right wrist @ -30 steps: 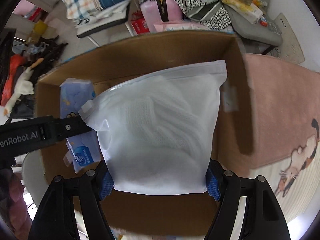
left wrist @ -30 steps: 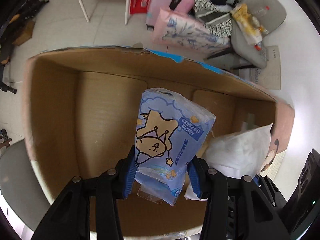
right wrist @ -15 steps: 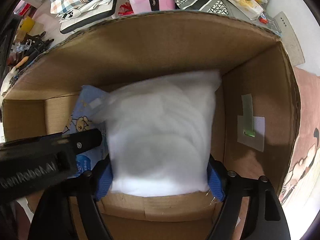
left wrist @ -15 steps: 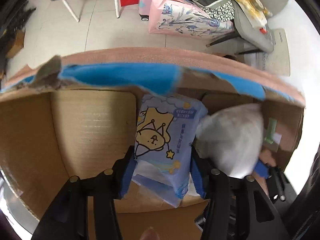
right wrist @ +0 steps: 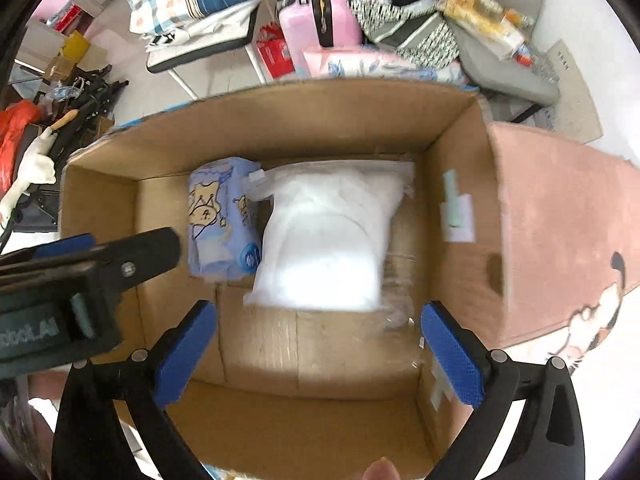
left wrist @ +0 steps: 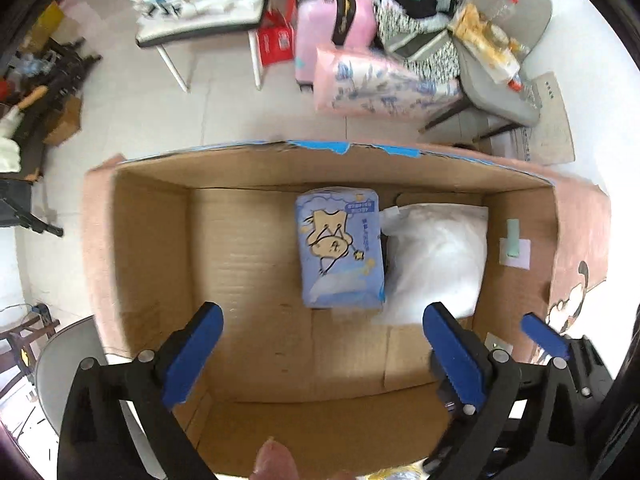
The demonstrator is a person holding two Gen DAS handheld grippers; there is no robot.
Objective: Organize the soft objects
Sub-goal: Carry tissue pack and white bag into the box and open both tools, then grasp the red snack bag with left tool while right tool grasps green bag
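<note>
Both grippers have let go since a second ago: the blue tissue pack [left wrist: 340,248] and the white bag [left wrist: 434,264], each clamped in blue pads then, now lie loose on the box floor, and both grippers have pulled back above the near edge.

Cardboard box [left wrist: 152,248]: open top, sits on a pink rug [right wrist: 560,216] with a cartoon print at the right. Torn blue tape runs along its far rim. A pale green strip on a white label [left wrist: 514,242] is stuck on the inside right wall.

White bag: soft, translucent, lies flat at the right end of the floor, just left of the right wall.

Blue tissue pack: cartoon bear print, lies flat beside the bag on its left, touching or nearly touching it. Left half of the floor is bare cardboard.

Left gripper [left wrist: 324,356]: jaws wide apart, nothing between them, over the near part of the box.

Right gripper [right wrist: 320,354]: jaws wide apart too, holding nothing, near side, in line with the bag. Left gripper's black body shows at its left.

Beyond the box: tiled floor, pink suitcase [left wrist: 332,20], floral pink pillow [left wrist: 380,84], grey chair [left wrist: 508,56] piled with clutter.
</note>
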